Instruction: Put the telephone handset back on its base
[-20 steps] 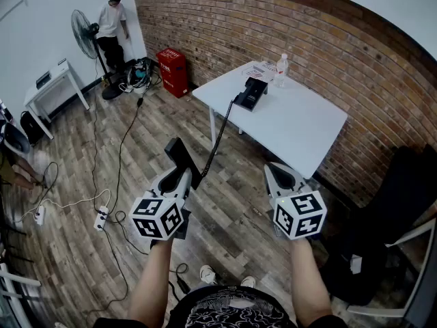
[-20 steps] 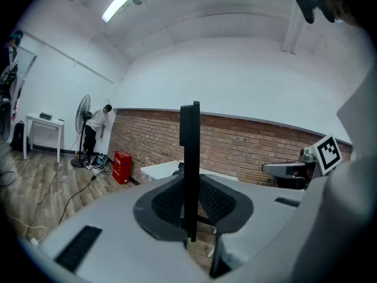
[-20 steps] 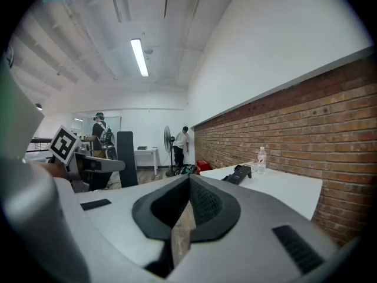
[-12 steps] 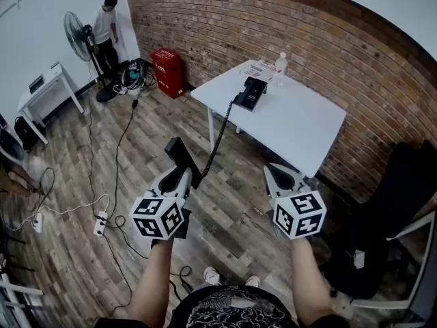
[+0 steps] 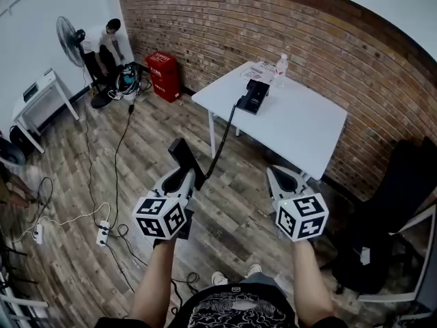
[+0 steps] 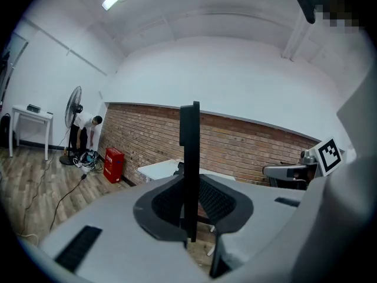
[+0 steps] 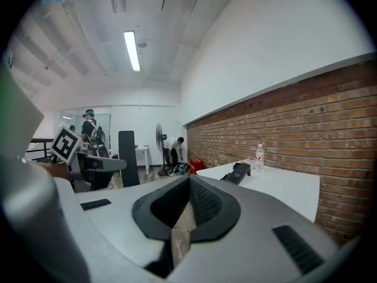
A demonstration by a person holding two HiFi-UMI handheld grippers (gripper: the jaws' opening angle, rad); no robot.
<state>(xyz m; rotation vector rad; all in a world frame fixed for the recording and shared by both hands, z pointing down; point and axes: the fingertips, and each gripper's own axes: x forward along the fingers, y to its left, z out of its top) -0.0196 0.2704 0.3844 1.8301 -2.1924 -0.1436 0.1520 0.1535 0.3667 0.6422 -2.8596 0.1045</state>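
My left gripper [image 5: 184, 178] is shut on the black telephone handset [image 5: 182, 154], which stands nearly upright between the jaws over the wooden floor. In the left gripper view the handset [image 6: 189, 158] shows as a thin dark bar clamped by the left gripper [image 6: 189, 220]. A coiled cord [image 5: 220, 141] runs from the handset up to the black telephone base [image 5: 254, 96] on the white table [image 5: 304, 128]. My right gripper [image 5: 282, 177] hangs shut with nothing in it, level with the left one. In the right gripper view, beyond the right gripper [image 7: 182, 220], the base [image 7: 238, 172] sits far ahead on the table [image 7: 285, 184].
A water bottle [image 5: 279, 69] and papers stand behind the base. A red crate [image 5: 162, 75], a standing fan [image 5: 68, 36] and a bent-over person [image 5: 102, 43] are at the back left. Cables and a power strip [image 5: 102, 232] lie on the floor. A black chair [image 5: 392, 210] is at right.
The view has shifted slightly toward the table. The person by the fan has bent down. Both grippers keep their places, and the handset stays in the left one.
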